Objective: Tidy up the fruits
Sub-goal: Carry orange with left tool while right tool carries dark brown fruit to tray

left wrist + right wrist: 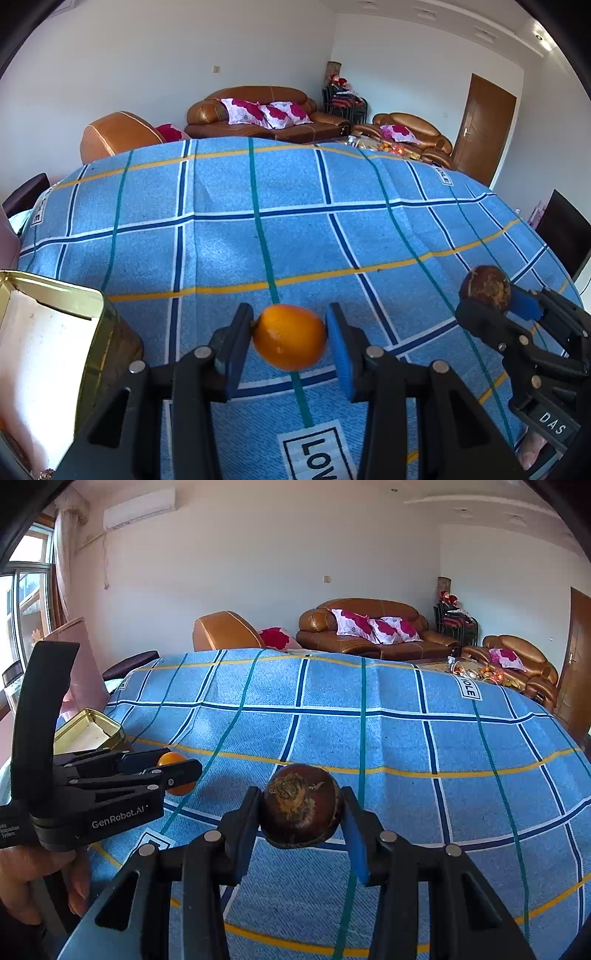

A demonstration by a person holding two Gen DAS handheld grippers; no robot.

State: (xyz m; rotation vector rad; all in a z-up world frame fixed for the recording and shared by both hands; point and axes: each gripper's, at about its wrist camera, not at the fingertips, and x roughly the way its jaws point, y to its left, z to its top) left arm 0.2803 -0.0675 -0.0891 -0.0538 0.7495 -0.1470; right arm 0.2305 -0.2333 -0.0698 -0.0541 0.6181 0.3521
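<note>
The table (332,229) is being covered by a blue checked cloth (388,738) bearing navy, teal and yellow lines and white printed labels. A gold tin (55,332), open at the top with a pale interior, is being seen at the table's left edge, just beside the left tongs; in the right wrist view it (88,731) is lying behind them.

The left tongs (290,332) are being held above the cloth and are pinching an orange (290,336) between a black finger and a blue pad, both touching its sides. In the right wrist view the same tongs (177,770) are being seen from the side, with the orange (177,773) partly hidden between the fingers and the person's hand (33,878) being wrapped round the handle.

The right tongs (301,812) are being held to the right of the left pair, well apart from the tin, and are pinching a dark brown round fruit (301,806) with a rough, dried patch on top. In the left wrist view this fruit (485,288) is being gripped at the tips of the right tongs (491,299). Whether either fruit is touching the cloth cannot be told.
</note>
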